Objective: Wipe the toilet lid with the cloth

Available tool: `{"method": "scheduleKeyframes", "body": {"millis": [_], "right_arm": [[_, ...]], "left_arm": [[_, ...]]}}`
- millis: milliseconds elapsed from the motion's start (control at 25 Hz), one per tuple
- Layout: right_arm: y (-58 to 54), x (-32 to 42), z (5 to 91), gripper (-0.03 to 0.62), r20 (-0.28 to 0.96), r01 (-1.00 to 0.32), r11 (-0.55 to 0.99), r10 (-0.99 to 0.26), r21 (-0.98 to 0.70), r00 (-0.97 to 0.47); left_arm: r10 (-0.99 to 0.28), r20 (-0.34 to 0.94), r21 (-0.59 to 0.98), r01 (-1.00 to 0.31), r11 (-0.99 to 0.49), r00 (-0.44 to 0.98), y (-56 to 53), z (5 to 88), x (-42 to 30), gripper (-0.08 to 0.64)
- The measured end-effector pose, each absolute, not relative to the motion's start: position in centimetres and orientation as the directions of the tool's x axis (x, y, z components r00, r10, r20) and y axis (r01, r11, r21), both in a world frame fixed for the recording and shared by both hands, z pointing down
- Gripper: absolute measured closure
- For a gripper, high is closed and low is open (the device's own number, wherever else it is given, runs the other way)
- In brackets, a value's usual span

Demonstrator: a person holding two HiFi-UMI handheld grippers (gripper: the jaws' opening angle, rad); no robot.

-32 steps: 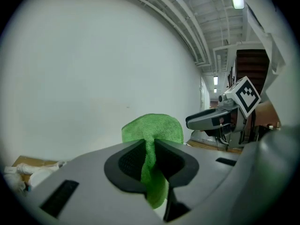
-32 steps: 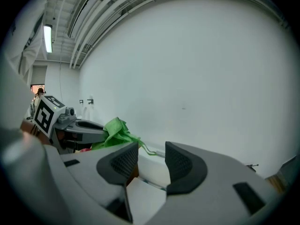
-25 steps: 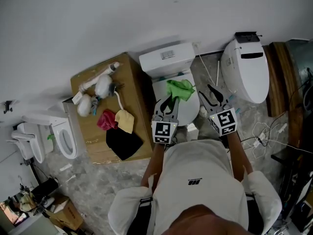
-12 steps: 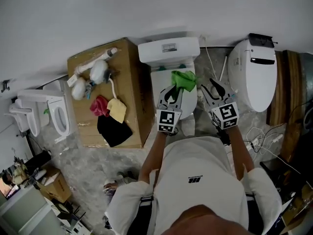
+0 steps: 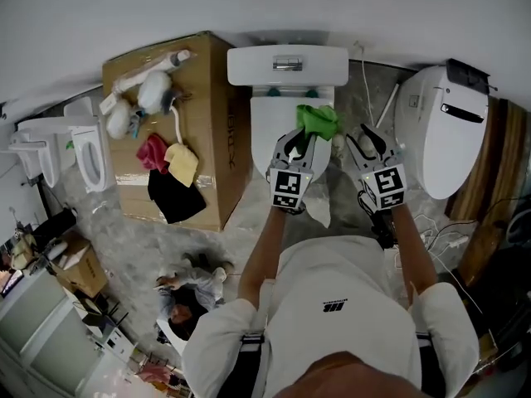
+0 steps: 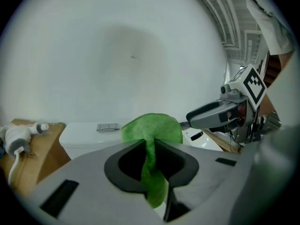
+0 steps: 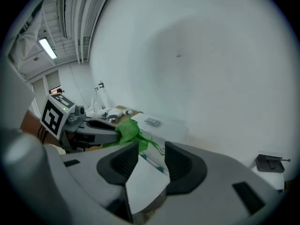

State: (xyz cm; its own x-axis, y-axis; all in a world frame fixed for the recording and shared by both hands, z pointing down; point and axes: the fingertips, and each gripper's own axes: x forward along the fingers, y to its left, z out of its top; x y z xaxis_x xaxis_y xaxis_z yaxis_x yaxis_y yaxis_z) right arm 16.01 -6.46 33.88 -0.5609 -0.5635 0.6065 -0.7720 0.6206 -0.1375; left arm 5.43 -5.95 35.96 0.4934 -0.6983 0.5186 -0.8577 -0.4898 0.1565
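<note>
Left gripper fingers clamp the green cloth above the toilet lid; right gripper fingers apart

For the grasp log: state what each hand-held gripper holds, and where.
The left hand-held gripper pinches a bunched fold of the green cloth; the right hand-held gripper is open, empty.
</note>
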Motion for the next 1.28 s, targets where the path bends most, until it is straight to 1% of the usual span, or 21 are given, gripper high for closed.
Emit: {"method": "scheduleKeyframes", "body": {"millis": [560, 1280], "right_arm": [[-9.9, 18.4, 45.6, 0.408, 0.671, -0.704, 0.684, -0.433, -0.190, -0.602], [-9.5, 18.8, 57.8, 0.410, 0.726, -0.685, 0.686, -0.338, -0.246, -0.599]], "left_arm": [[-0.662, 0.590, 0.203, -0.879, -0.432, 0.462, -8.6, 47.2, 9.4, 0.486], [-0.607, 0.631, 0.260, -0.869, -0.421, 0.483, -8.7, 59.0, 11.4, 0.485]]}}
